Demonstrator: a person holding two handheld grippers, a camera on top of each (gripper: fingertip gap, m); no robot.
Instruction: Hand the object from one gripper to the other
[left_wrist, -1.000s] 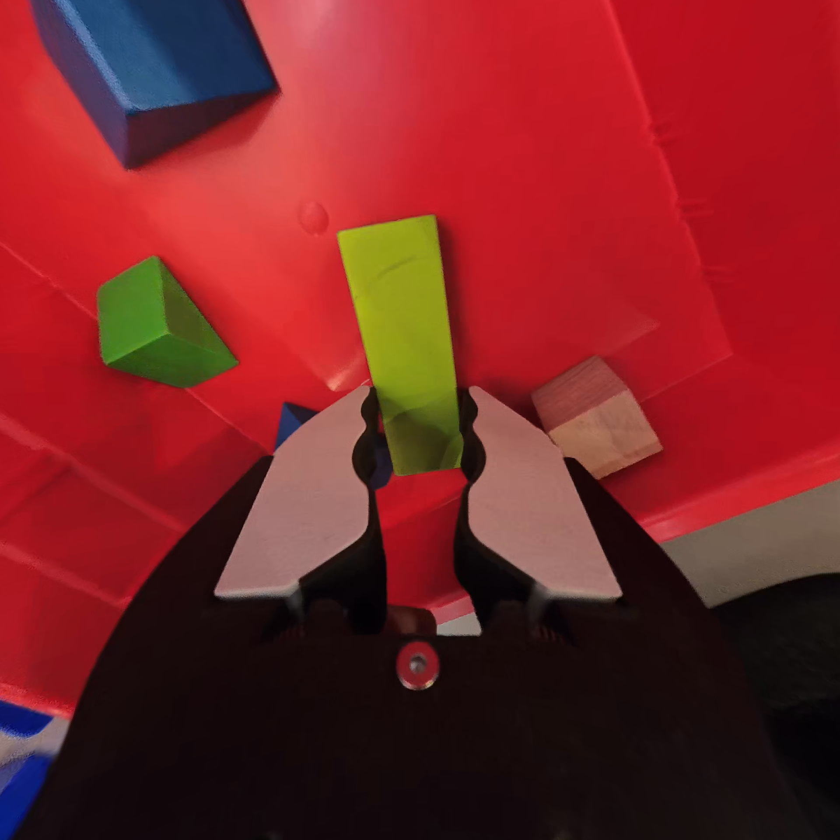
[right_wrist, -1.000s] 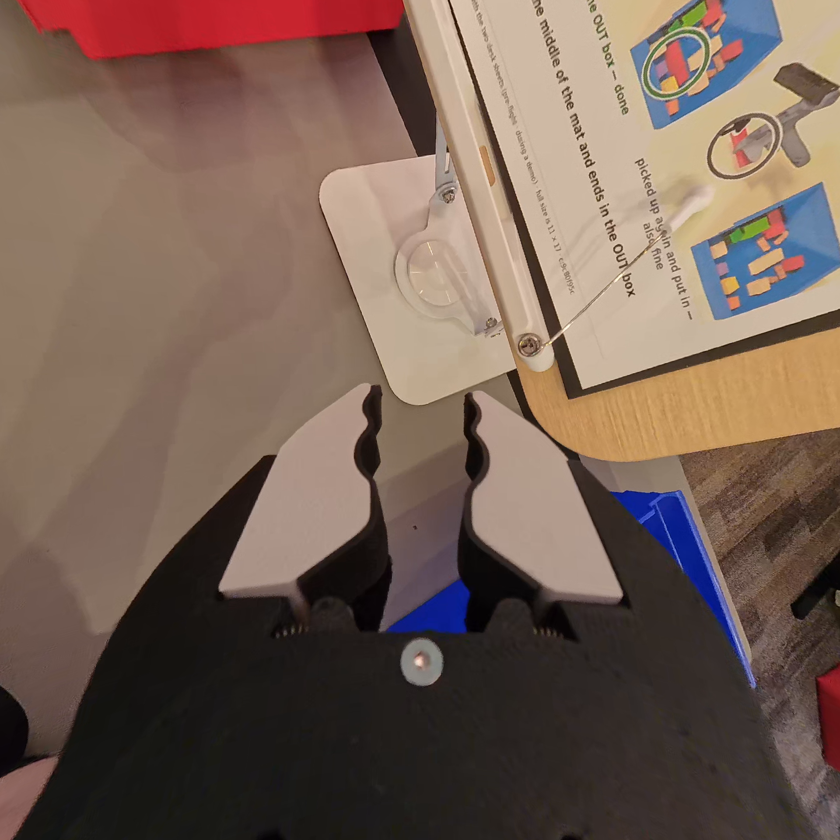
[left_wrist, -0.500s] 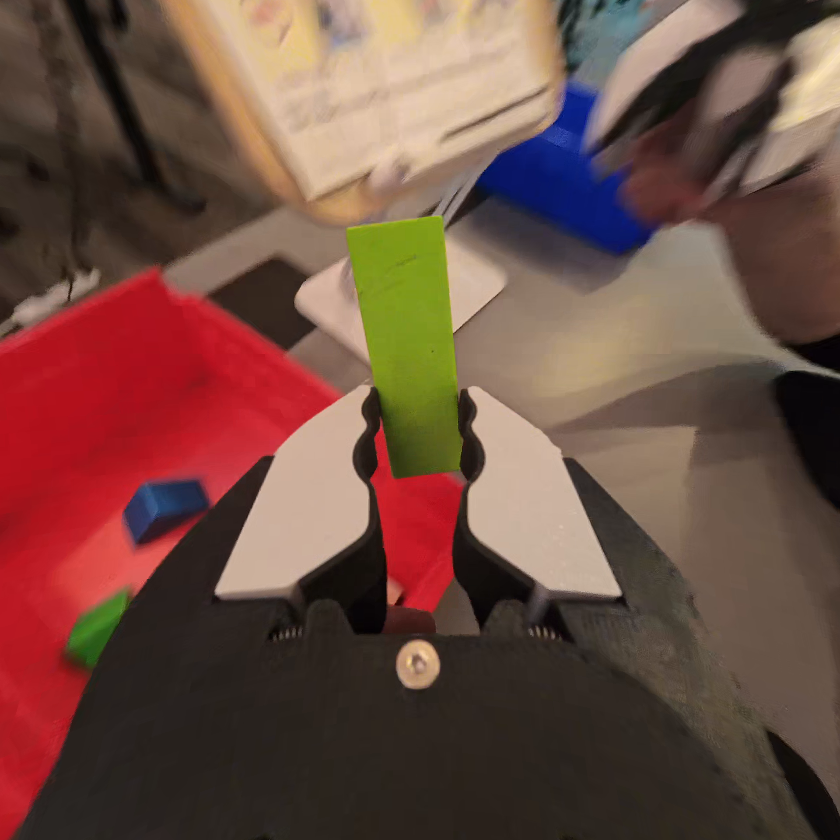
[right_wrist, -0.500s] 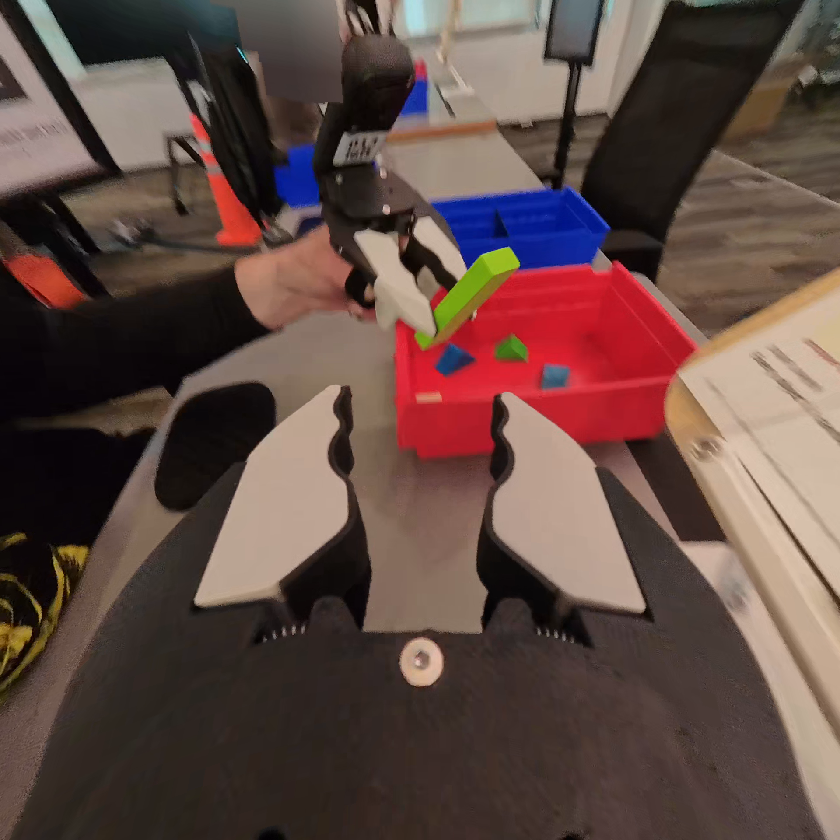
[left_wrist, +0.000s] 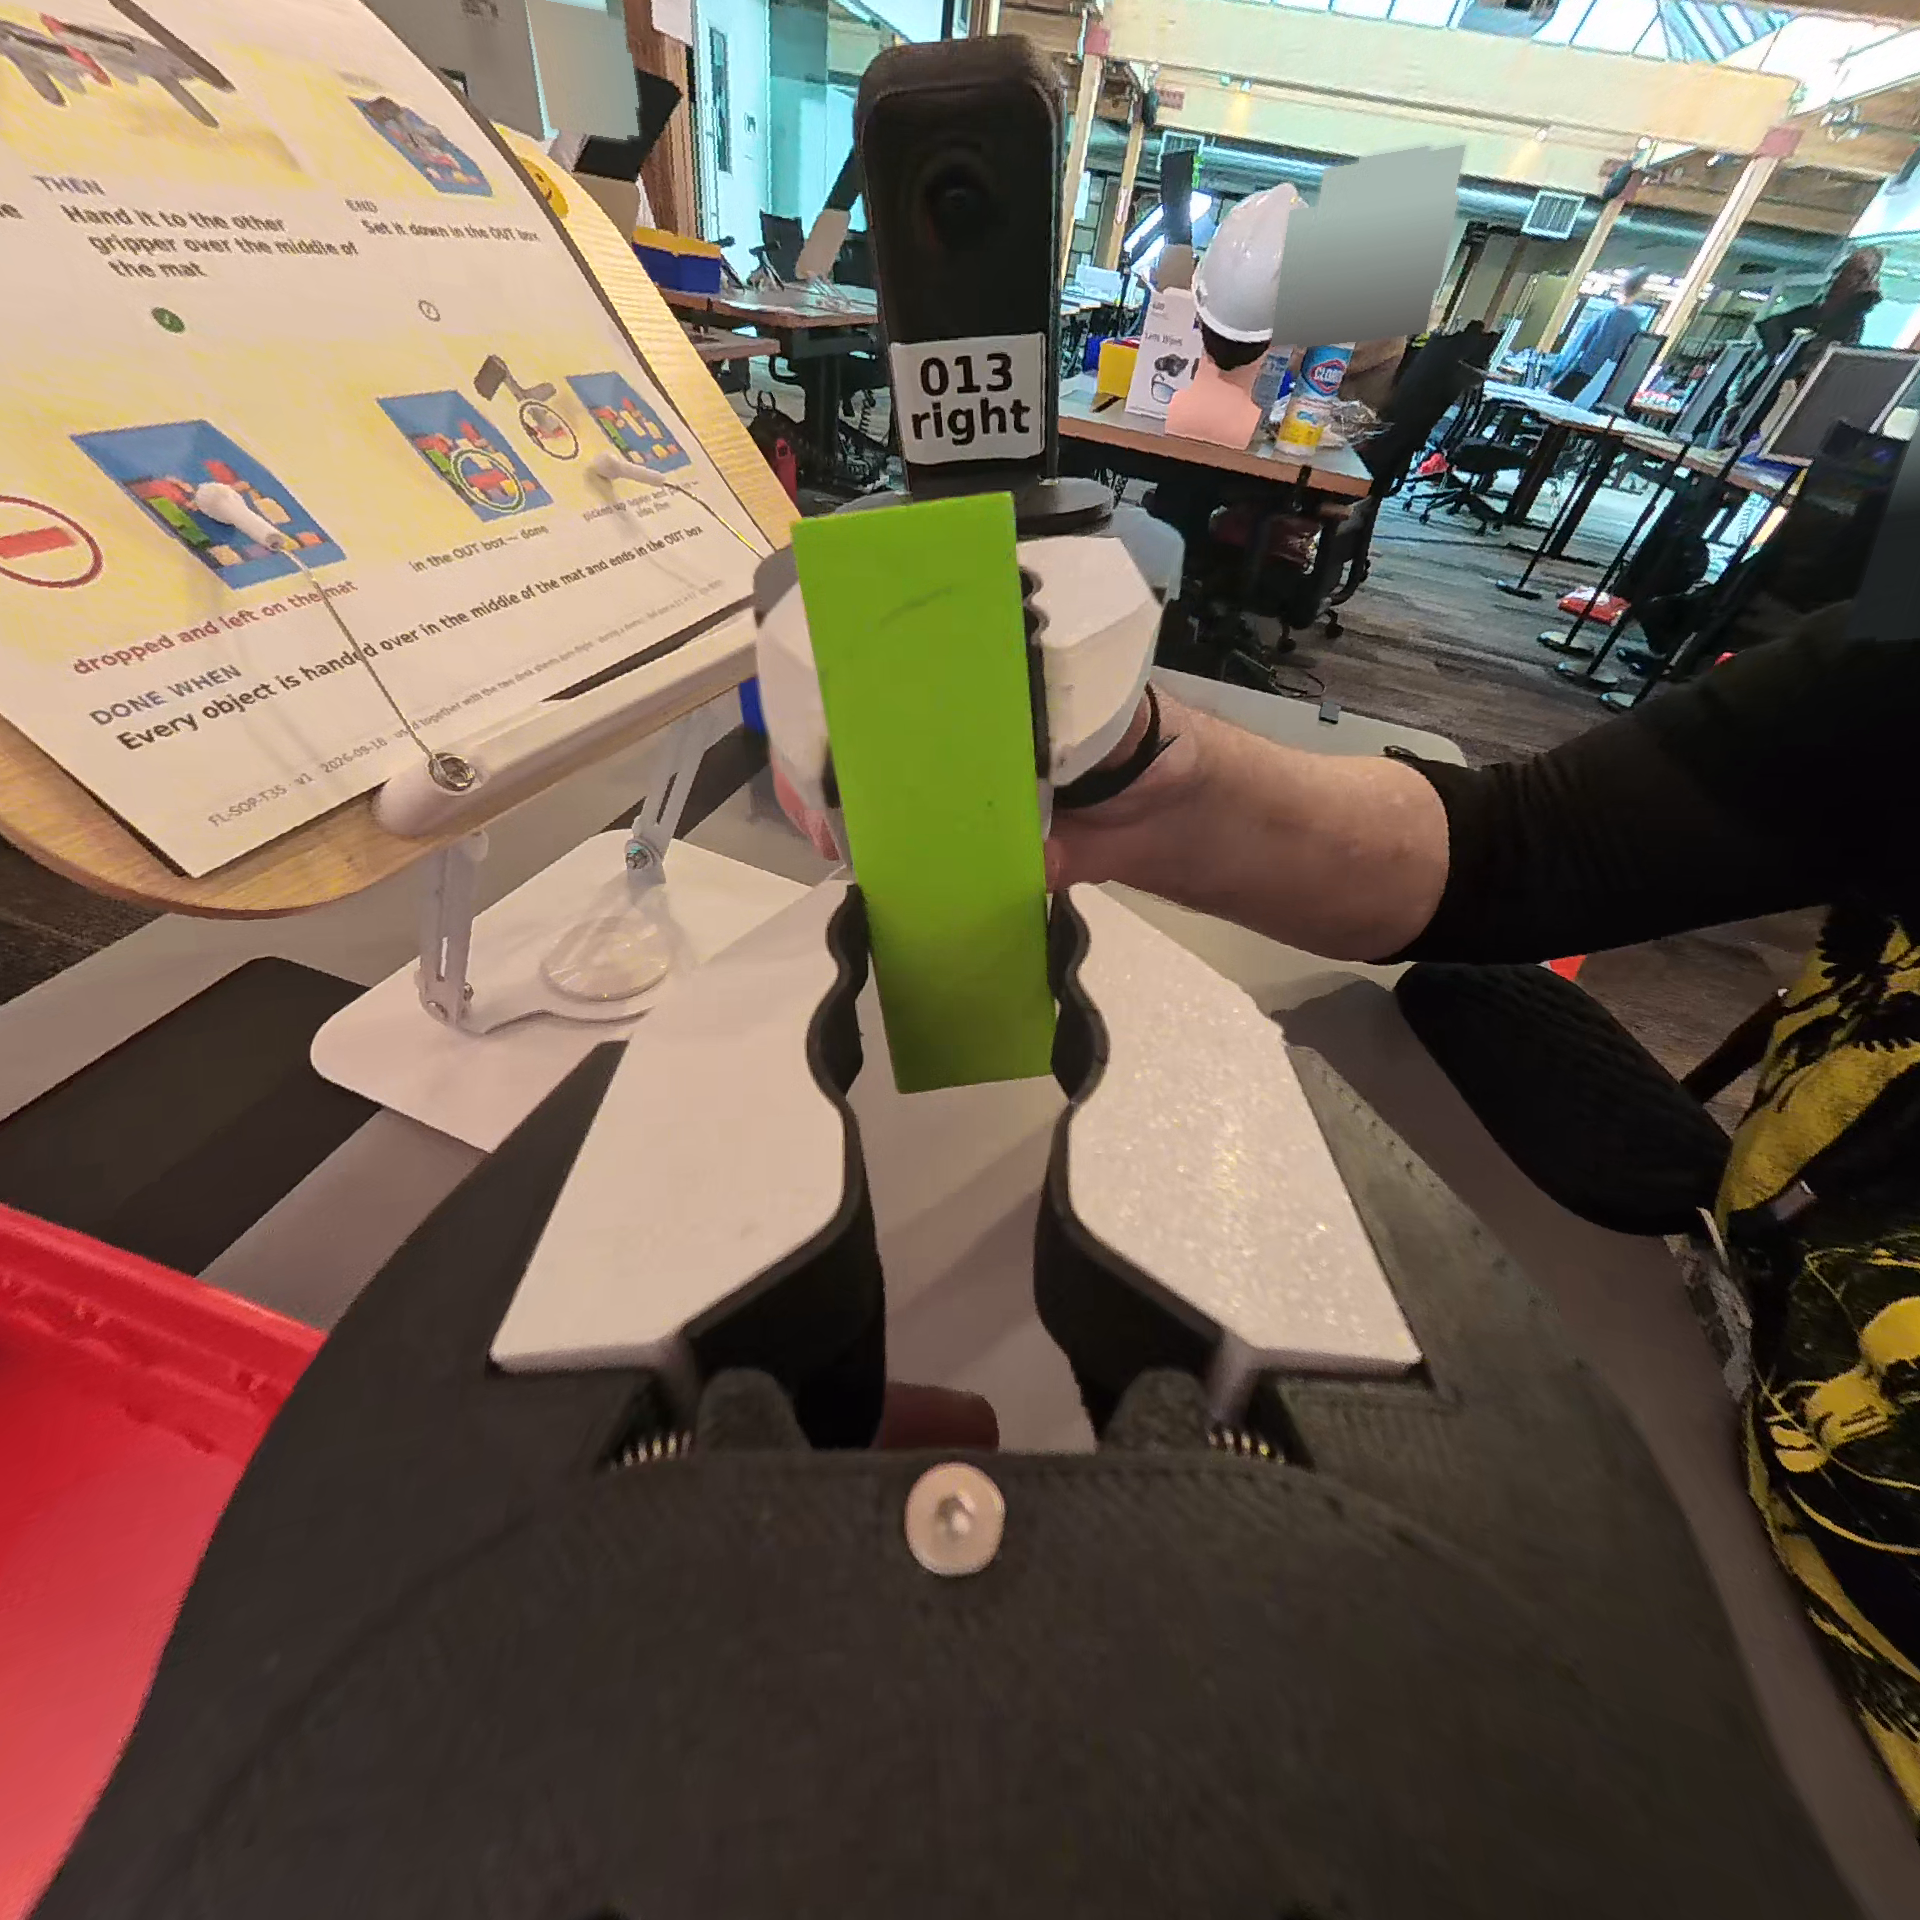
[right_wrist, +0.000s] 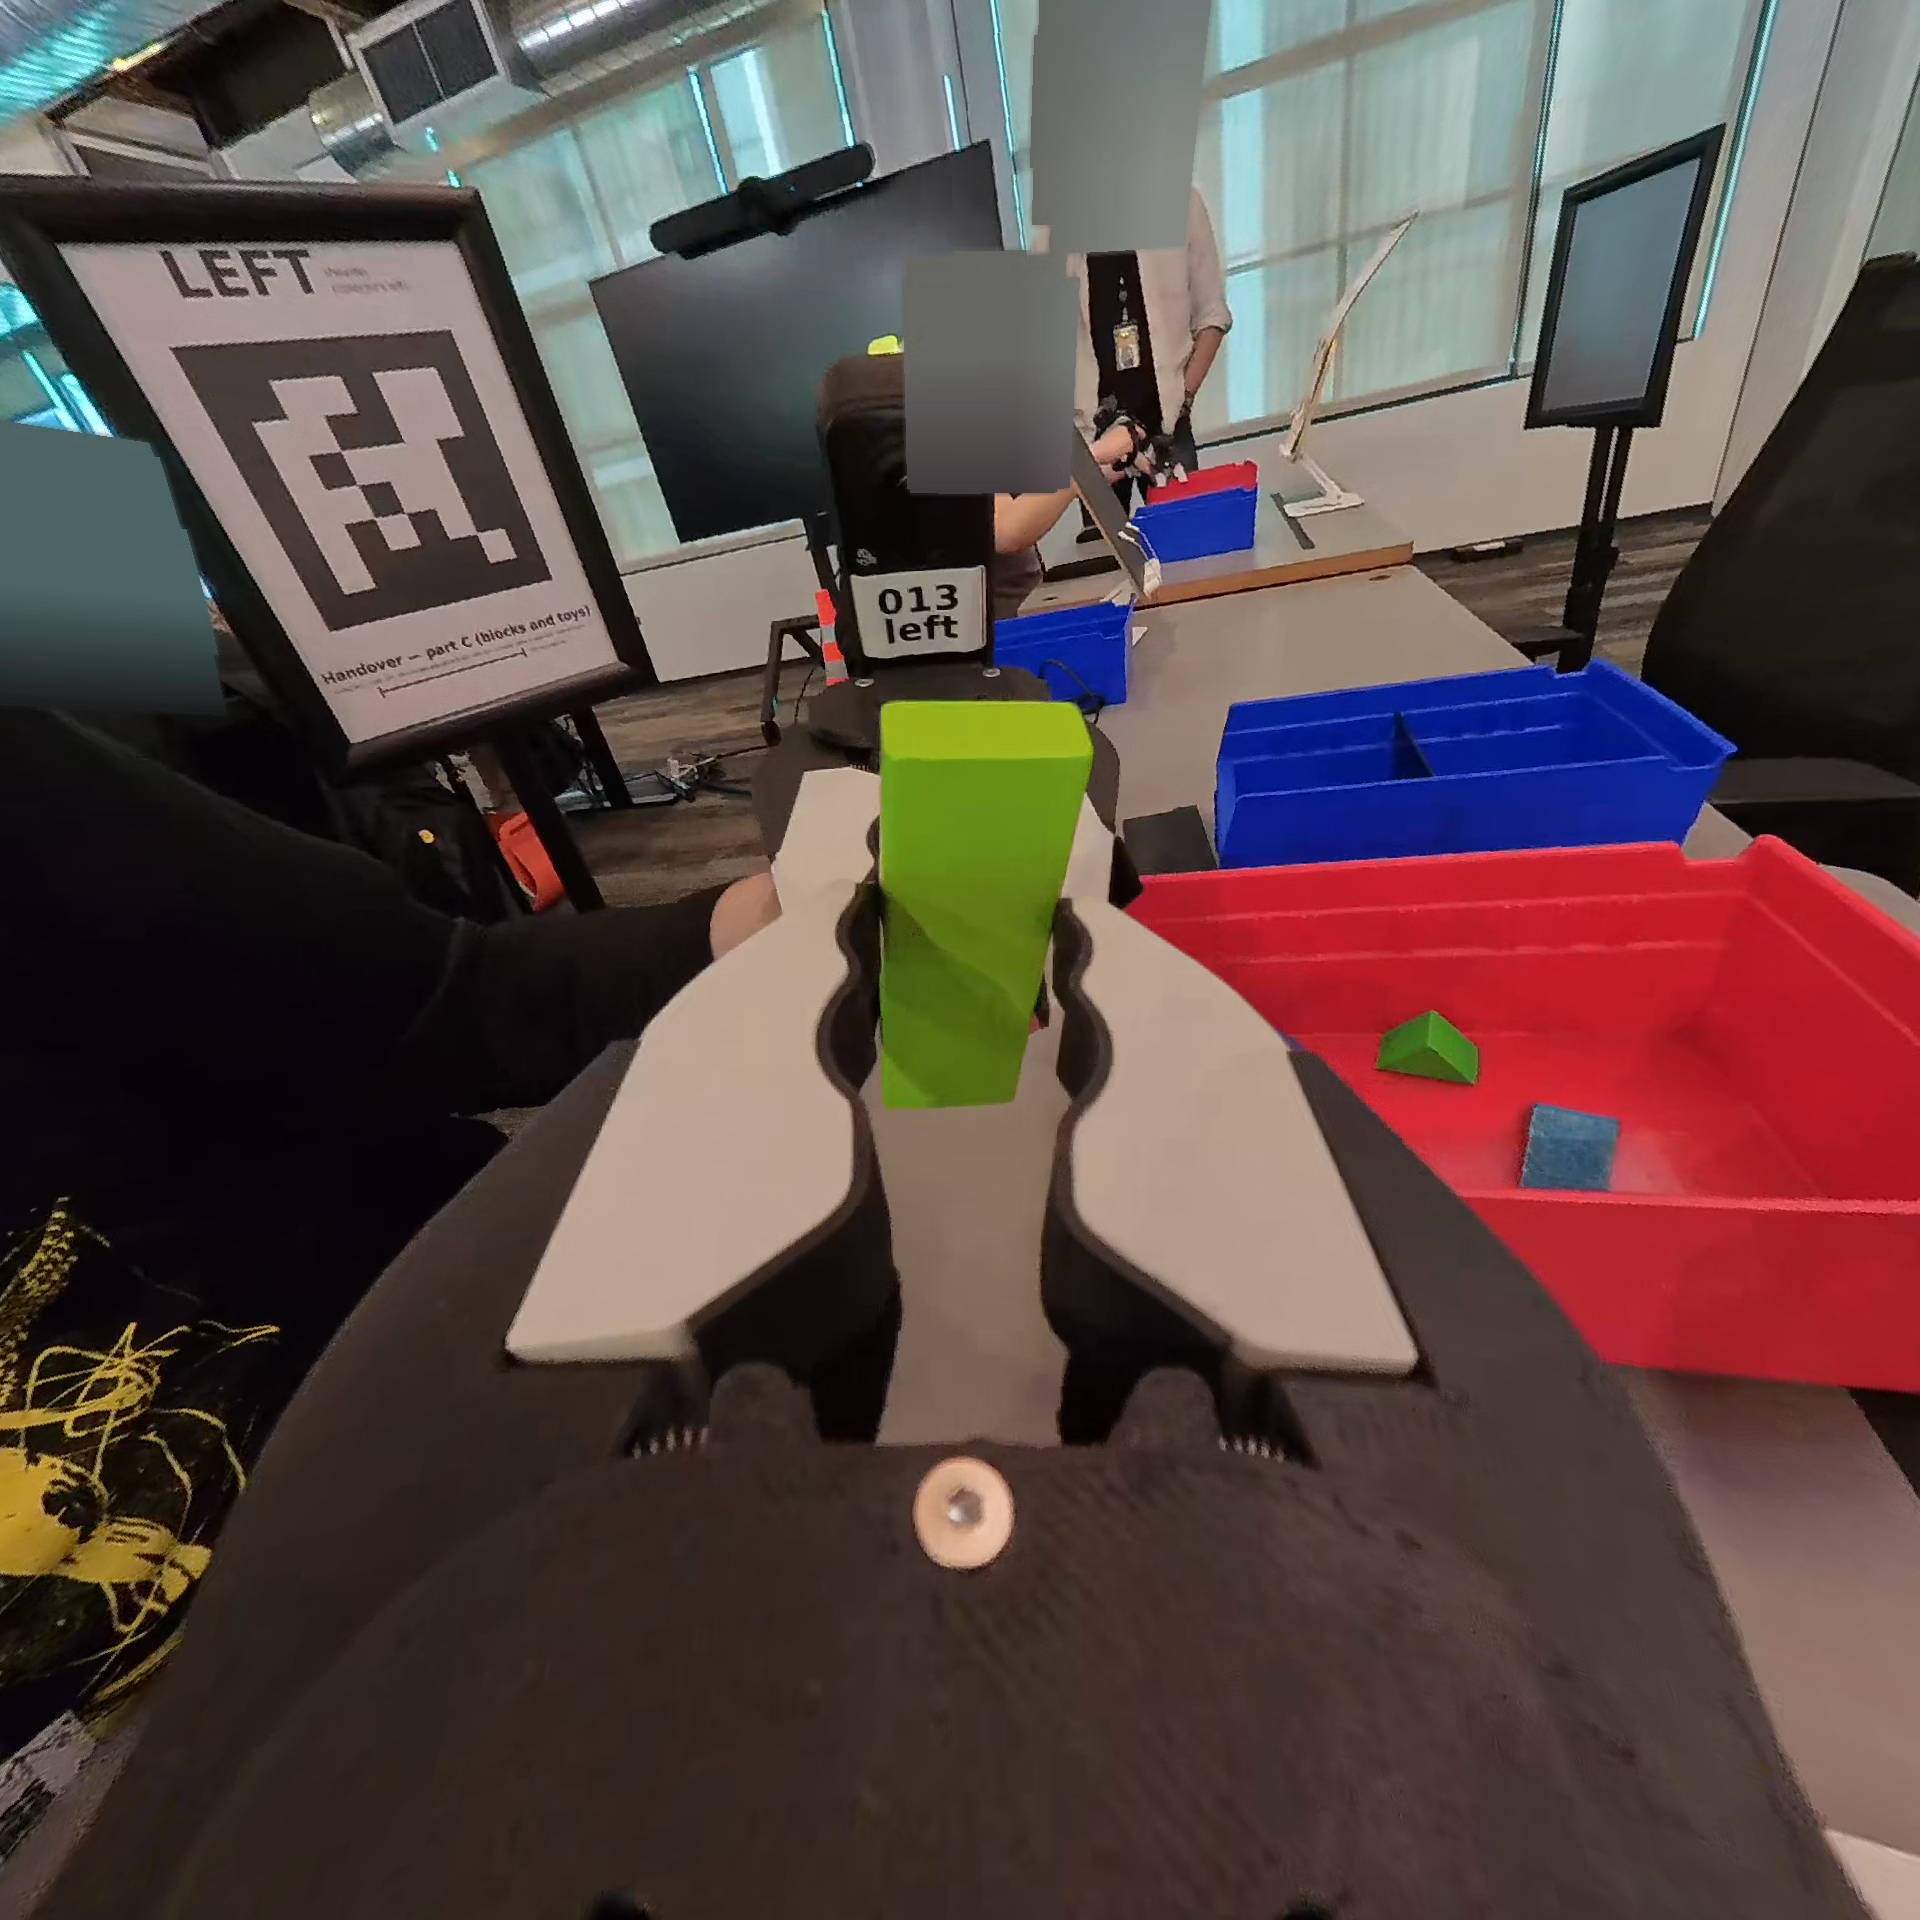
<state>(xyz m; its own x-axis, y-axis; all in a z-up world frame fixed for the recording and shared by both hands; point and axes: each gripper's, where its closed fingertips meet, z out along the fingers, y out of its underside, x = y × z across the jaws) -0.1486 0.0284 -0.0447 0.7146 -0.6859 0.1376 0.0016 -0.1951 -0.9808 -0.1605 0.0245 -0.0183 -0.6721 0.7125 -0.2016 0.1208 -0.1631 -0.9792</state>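
Halfway through the handover: green block (left_wrist: 940, 790) clamped by left gripper (left_wrist: 954, 1003) at its near end, right gripper (right_wrist: 956, 1003) clamped on it too, left release remaining.

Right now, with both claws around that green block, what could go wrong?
The left claw may let go before the right claw grips firmly; the green block hangs in mid-air, so it could drop onto the table. If both pull while clamped, the block could twist or slip.
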